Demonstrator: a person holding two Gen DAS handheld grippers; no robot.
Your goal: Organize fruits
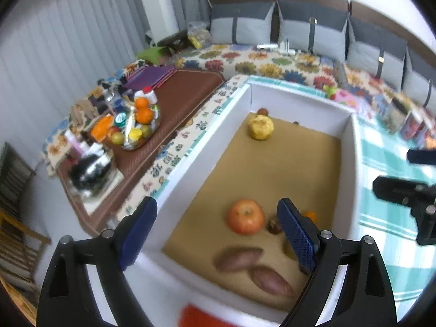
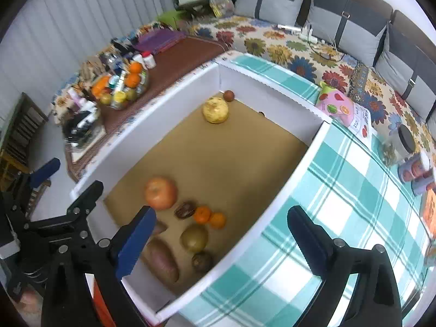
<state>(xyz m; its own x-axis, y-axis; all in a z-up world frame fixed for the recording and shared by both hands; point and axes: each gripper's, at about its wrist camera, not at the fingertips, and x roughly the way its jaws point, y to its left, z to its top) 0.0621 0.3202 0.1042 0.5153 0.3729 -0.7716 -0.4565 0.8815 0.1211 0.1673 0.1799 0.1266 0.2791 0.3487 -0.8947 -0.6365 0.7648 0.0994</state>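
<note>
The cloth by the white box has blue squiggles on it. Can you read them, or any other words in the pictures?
No text can be read here.
Border cloth: blue characters, too blurred to read.
Pink pack: fruit pictures and small print, too small to read.
Cans: pictures only, any print blurred.
Orange packet: marks, blurred.
Bottles in the bowl: labels too small.

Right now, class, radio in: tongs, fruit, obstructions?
Left tongs open, empty. Right tongs open, empty. Apple, two oranges near sweet potatoes in white box. Nothing blocking.

no text sharp enough to read
</note>
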